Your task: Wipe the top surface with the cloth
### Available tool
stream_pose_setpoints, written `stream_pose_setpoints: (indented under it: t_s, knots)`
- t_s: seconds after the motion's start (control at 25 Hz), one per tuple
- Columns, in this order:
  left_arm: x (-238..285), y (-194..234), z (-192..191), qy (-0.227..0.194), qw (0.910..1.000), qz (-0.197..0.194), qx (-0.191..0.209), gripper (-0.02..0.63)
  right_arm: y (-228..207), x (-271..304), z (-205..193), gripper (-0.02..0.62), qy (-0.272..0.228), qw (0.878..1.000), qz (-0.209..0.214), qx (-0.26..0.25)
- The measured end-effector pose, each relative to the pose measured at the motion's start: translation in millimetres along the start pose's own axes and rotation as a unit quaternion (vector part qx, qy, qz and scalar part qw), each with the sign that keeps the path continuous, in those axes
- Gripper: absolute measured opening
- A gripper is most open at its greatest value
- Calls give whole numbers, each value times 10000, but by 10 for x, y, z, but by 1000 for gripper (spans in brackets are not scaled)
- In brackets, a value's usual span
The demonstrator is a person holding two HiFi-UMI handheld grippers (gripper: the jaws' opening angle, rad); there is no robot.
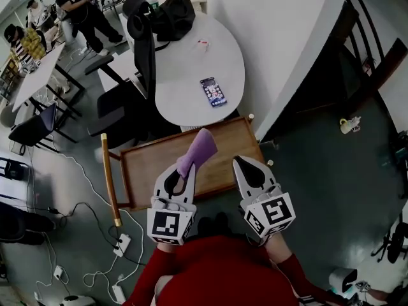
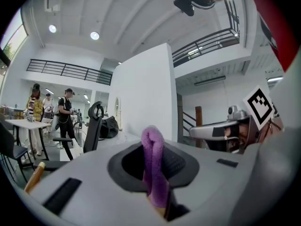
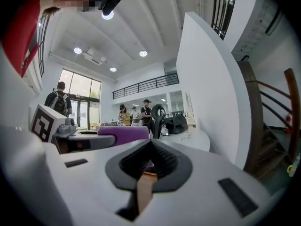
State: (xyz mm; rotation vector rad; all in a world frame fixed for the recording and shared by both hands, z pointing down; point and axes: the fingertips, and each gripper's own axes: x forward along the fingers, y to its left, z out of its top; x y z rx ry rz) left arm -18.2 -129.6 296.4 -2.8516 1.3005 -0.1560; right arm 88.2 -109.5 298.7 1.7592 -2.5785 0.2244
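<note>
With the left gripper [image 1: 183, 173] clamped on the purple cloth [image 1: 198, 146] above the wooden tabletop [image 1: 150, 167], I'd press it flat and sweep evenly (right gripper [image 1: 245, 167], closed on nothing, kept clear).

no word, number or brand can be read anywhere. the only printed signs are black-and-white square code patterns: one on the white marker cube [image 1: 169, 225] of the left gripper [image 1: 182, 169] at the lower centre of the head view, one on the white marker cube [image 1: 270, 214] of the right gripper [image 1: 245, 166] just right of it. the dark smartphone [image 1: 213, 92] on the white oval table [image 1: 182, 88] in the upper middle shows a lit screen of icons, too small to read.
</note>
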Motion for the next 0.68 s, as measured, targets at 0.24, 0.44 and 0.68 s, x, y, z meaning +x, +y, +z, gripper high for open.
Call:
stream_pose_setpoints:
  t_s: [0.24,0.44,0.68]
  knots:
    - [-17,-2,-60,57,10000,44,-51,53,25,49,-3,12,-5,9999,92,-61]
    - [-30,-63,-67,96,9999,38,-49,53,27,25,13,12,-18,9999,120,-70]
    - [-17,-25,-45,139,9999,94,-35,54,21,37,59,12,-35,9999,108,-75]
